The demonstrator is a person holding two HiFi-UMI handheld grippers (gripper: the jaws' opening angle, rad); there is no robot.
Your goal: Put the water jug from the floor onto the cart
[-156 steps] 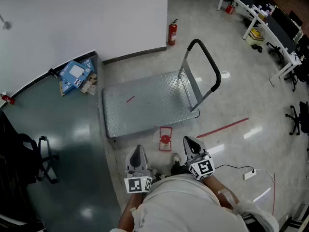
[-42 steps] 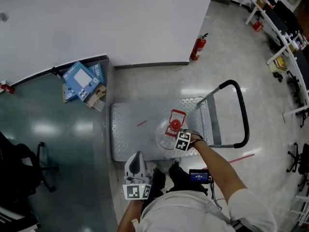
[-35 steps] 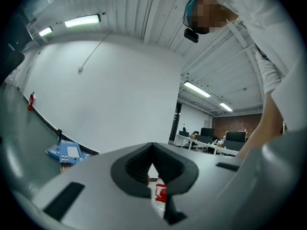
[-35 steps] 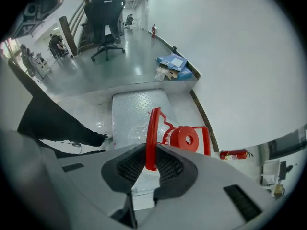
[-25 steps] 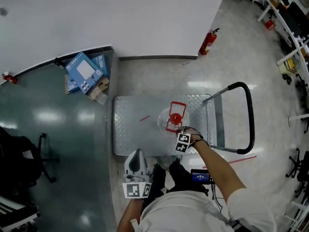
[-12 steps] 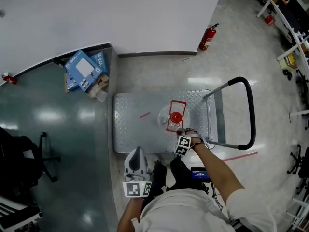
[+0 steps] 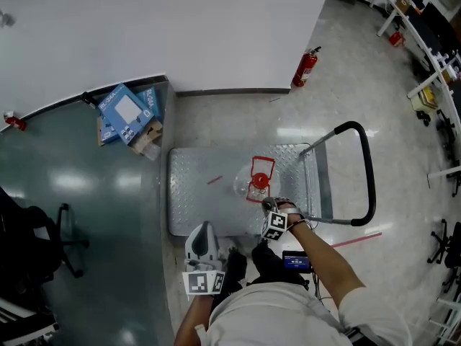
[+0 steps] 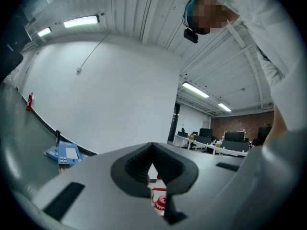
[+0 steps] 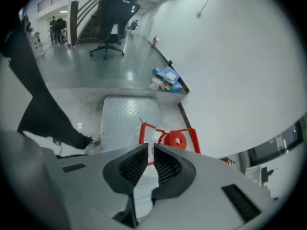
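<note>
The clear water jug, with a red cap and a red carrying frame, stands upright on the cart's metal deck, right of the middle. My right gripper hangs just in front of the jug and above the deck's near edge, apart from it. Its jaws show a narrow gap with nothing in it. In the right gripper view the jug sits beyond the right gripper. My left gripper stays low near the person's body. In its own view the left gripper is shut and empty.
The cart's black push handle rises at its right end. Blue boxes lie against the wall at left, a fire extinguisher stands at the wall corner. A red tape strip marks the floor. An office chair stands at far left.
The jug went from the floor onto the cart deck. Over the last second my right gripper drew back from the jug toward the person and rose a little. The left gripper stayed put.
</note>
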